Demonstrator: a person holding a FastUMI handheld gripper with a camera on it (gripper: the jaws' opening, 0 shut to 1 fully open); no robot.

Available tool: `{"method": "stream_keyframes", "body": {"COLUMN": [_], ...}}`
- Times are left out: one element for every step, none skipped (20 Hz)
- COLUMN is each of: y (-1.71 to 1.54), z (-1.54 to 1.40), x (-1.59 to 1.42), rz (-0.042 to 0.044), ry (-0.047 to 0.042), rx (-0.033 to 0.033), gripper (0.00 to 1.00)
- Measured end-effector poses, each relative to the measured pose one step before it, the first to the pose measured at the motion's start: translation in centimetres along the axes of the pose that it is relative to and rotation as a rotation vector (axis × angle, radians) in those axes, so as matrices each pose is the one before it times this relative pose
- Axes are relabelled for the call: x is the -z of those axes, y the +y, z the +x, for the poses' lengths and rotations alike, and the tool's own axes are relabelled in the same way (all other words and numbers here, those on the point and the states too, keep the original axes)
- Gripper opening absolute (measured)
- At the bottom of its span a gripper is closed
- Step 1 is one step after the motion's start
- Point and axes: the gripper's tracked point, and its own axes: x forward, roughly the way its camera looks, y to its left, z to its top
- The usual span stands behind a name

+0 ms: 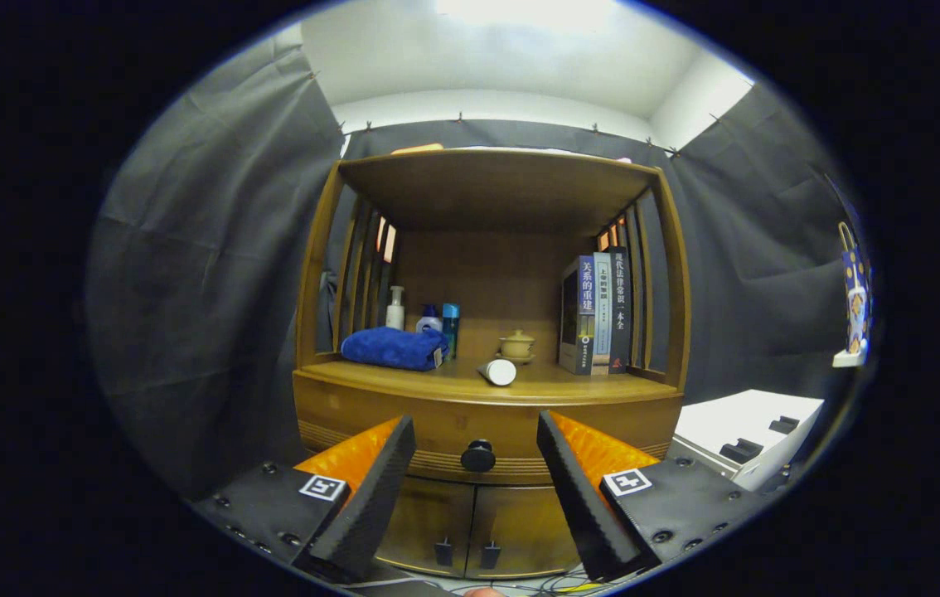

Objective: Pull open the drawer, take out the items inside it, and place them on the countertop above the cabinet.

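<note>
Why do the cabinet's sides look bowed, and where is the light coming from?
Gripper view: the fisheye lens bends the wooden cabinet outward, so its posts curve; a bright overhead glare washes out the ceiling, while the shelf recess sits dimmer; the drawer knob is sharp, seen between the open gripper fingers.

Clear path to the drawer knob — hand-held gripper spread wide, nothing between its 2 fingers
</note>
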Motion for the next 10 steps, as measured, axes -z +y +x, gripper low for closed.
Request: {"method": "stream_keyframes", "body": {"y": [-0.138,-0.11,-0.064,0.094,0.147,0.13,0.081,0.006,0.017,0.038], "z": [0.304,0.027,0.128,0.1,0.008,0.013,0.005,0.05,-0.023,0.155], "x": [-0.081,-0.019,0.027,0.074,0.157,0.088,-0.058,0.013,0.013,0.149], "rz": [0.0029,0.00591,-0.00007,-0.00367,-0.00551,-0.00484,-0.00336,-0.00227,-0.00114,0.00003], "ry": [0.0059,-0.00276,0.00126,0.00169,0.00282,0.00192,-0.00064,-0.00009,0.00112,0.00313], "rx": [0.00368,0.00216,0.00116,-0.00239,-0.00307,-0.00135,-0.00084,0.00033,-0.00066,-0.00048], "gripper": [0.98,0.98,0.98,0.98,0.98,0.98,0.98,0.98,0.98,0.99]}}
